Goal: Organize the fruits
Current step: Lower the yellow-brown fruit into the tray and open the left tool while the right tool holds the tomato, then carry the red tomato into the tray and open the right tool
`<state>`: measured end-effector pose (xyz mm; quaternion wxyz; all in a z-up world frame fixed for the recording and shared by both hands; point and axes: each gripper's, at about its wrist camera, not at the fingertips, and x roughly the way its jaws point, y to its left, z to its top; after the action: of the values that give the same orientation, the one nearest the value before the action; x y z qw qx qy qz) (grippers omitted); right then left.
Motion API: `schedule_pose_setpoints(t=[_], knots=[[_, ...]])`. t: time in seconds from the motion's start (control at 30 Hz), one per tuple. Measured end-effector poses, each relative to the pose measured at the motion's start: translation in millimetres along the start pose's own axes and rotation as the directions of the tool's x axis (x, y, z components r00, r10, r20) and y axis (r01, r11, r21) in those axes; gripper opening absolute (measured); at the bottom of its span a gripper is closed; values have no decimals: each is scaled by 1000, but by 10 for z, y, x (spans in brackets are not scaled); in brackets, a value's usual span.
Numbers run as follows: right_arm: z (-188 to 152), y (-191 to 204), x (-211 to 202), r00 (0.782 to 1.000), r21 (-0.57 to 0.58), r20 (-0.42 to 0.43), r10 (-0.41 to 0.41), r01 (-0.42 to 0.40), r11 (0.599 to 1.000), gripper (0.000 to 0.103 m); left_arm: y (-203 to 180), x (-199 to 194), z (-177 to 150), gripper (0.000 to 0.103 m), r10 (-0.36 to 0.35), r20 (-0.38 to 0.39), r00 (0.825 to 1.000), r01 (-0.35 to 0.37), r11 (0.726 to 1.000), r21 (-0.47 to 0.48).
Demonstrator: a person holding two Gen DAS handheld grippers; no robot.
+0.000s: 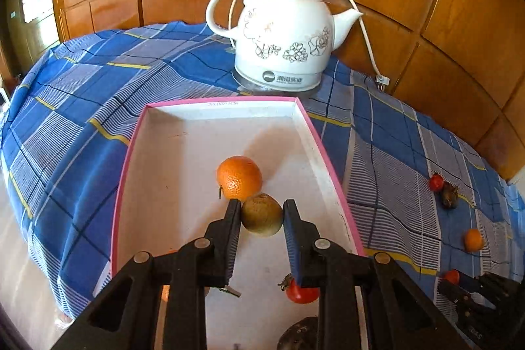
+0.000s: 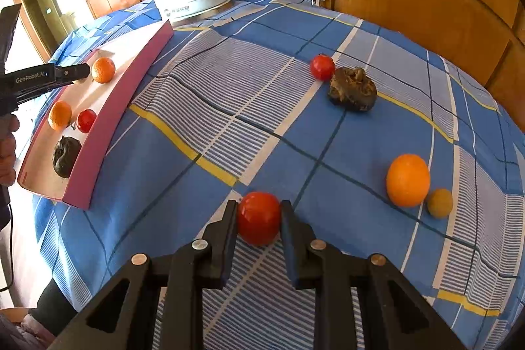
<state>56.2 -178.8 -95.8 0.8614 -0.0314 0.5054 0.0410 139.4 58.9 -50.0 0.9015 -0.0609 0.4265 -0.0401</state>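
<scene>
Our left gripper (image 1: 262,208) clamps a fuzzy olive kiwi (image 1: 262,215) low in frame, above the pink-rimmed tray (image 1: 331,166), just below a dimpled orange (image 1: 239,177). Our right gripper (image 2: 258,211) grips a glossy red tomato (image 2: 259,217) on the checked cloth (image 2: 229,107); that tray lies far left.
</scene>
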Motion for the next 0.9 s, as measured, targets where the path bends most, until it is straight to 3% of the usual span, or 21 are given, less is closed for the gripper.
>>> schedule_pose_setpoints(t=[0.27, 0.43, 0.7, 0.9], knots=[[-19, -11, -10, 1000, 15, 18, 1, -1, 1000, 25, -32, -316, -29, 39, 29, 62, 998, -30, 1000, 6], [-26, -12, -16, 1000, 25, 27, -2, 1, 1000, 25, -4, -531, -92, 51, 49, 99, 994, -49, 999, -7], [-41, 3, -18, 999, 42, 40, -13, 11, 999, 25, 66, -812, -241, 60, 72, 137, 988, -69, 997, -26], [-26, 23, -22, 999, 48, 38, -29, 27, 998, 25, 120, -914, -329, 62, 83, 141, 987, -78, 996, -37]])
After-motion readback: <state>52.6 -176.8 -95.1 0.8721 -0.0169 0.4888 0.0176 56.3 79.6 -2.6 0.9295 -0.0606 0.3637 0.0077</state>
